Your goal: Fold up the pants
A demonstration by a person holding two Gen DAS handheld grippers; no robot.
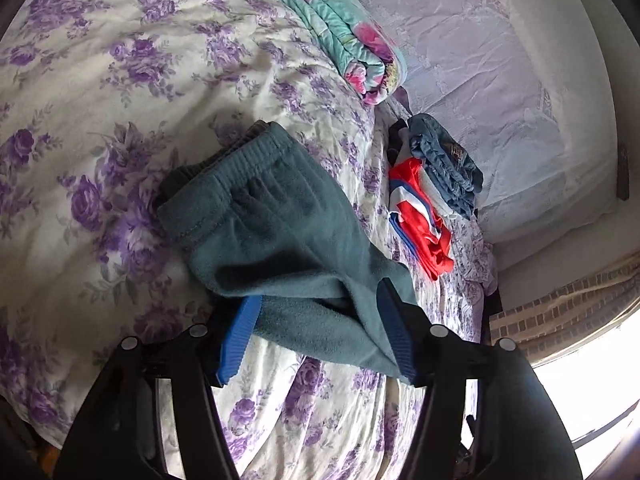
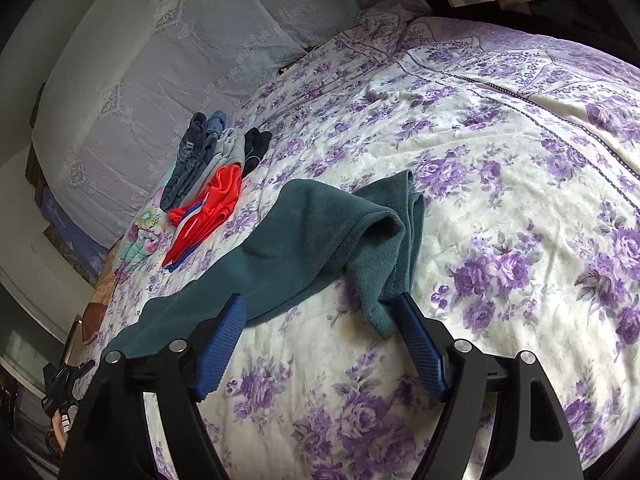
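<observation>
Here the teal fleece pants point(image 1: 280, 240) lie half folded on the bed point(image 1: 100, 80), away from its edges, with the elastic waistband end farthest from the left gripper point(image 1: 316, 344) and a loose flap of leg draped back toward the person. In the right wrist view the same pants point(image 2: 320, 232) show a raised, hollow fold near the middle and one hem hanging down beside the right gripper point(image 2: 320, 344). Both grippers stand with their blue pads spread apart: on the left, cloth lies between the pads and laps over the right-hand pad without being pinched; on the right, the left pad rests against the edge of the fabric and the right pad touches the hanging hem, with bare bedspread between them. To do this step well, I judge each gripper should close on a full double layer at a corner, not a single ply, then lift just enough to clear the bedspread and carry the leg end evenly toward the waistband, so the edges meet square. The fleece looks thick and likely to bunch, so flattening the raised fold first should help. The pile of folded clothes point(image 2: 208, 176) sits nearer the head of the bed, beside the pillow point(image 2: 160, 60), apart from the pants, and the folded floral blanket point(image 1: 348, 44) lies beyond.
</observation>
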